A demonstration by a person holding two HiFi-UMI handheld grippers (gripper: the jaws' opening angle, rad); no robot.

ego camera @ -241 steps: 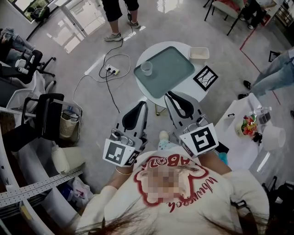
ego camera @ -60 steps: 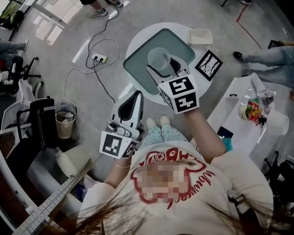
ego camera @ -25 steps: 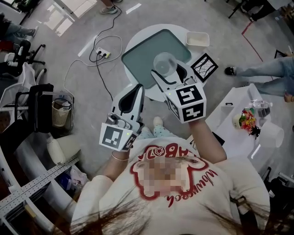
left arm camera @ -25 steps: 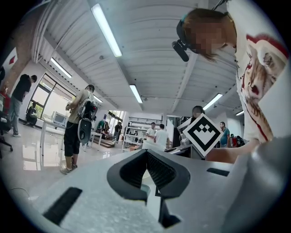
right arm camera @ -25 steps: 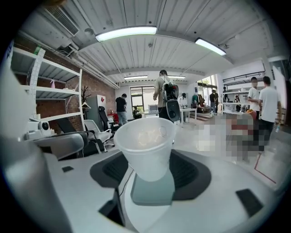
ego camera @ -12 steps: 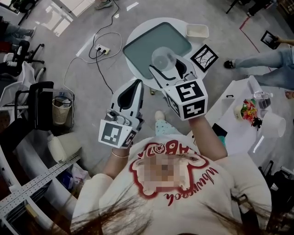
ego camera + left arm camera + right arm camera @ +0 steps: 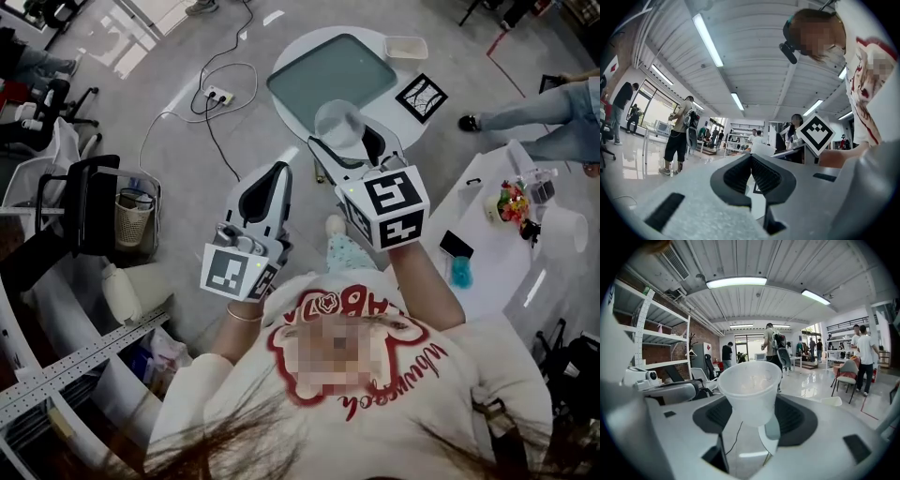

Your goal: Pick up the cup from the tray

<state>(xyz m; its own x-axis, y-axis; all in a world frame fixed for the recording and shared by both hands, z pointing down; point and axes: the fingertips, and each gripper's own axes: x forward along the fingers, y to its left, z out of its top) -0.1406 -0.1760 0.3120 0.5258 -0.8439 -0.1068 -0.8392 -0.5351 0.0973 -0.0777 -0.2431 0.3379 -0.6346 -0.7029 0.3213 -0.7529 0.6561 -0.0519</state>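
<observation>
A clear plastic cup (image 7: pixel 339 124) (image 7: pixel 751 391) is held upright between the jaws of my right gripper (image 7: pixel 345 148) (image 7: pixel 752 416), lifted well above the floor and off the tray. The grey-green tray (image 7: pixel 331 70) lies bare on the round white table (image 7: pixel 291 105) beyond the cup. My left gripper (image 7: pixel 265 184) (image 7: pixel 751 174) hangs to the left of the right one, its jaws pressed together with nothing between them, pointing up toward the ceiling in its own view.
A small white box (image 7: pixel 406 47) and a black-and-white marker card (image 7: pixel 421 97) sit on the table beside the tray. A power strip with cables (image 7: pixel 218 95) lies on the floor at left. A second white table (image 7: pixel 497 244) with small items stands at right.
The right gripper went to the tray, shut on the cup and lifted it. Over the last second cup and gripper drew back toward me, clear of the tray. The left gripper barely moved.
</observation>
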